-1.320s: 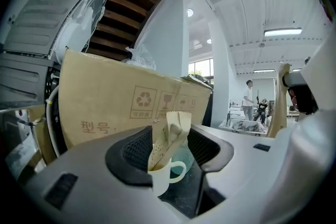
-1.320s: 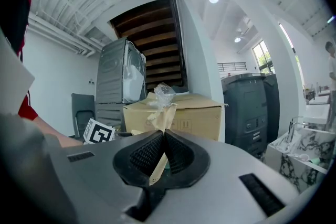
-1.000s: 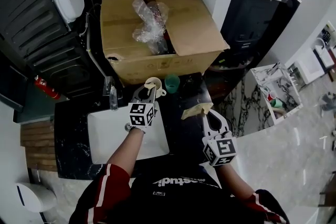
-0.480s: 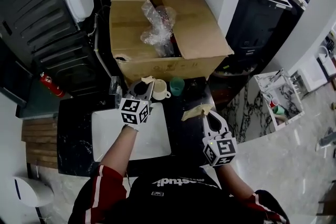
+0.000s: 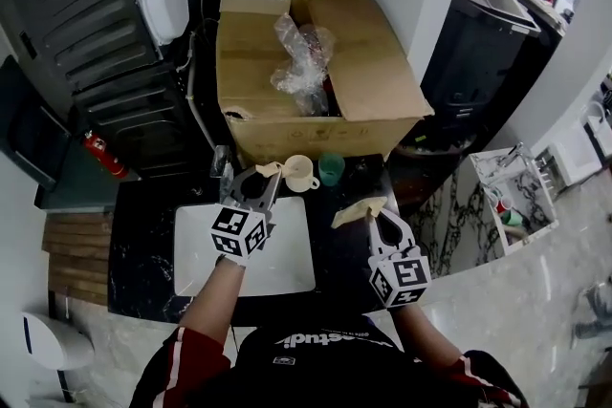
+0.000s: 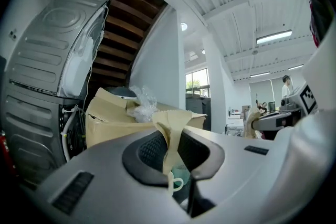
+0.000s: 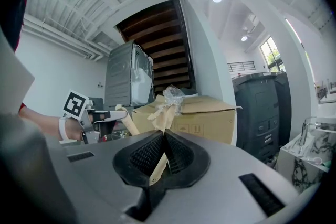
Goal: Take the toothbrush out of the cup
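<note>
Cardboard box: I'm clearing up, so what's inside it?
Crumpled clear plastic sticks out of the cardboard box. Whatever lies beneath is hidden by the plastic and the flaps.

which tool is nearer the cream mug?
Left. Left tool sits close beside the cream mug, on its left; right tool is farther off, down-right in the head view.

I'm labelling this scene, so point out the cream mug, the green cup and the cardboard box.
cream mug (image 5: pixel 298 173), head view, its body.
green cup (image 5: pixel 331 169), head view, its side.
cardboard box (image 5: pixel 373 62), head view, right flap.
</note>
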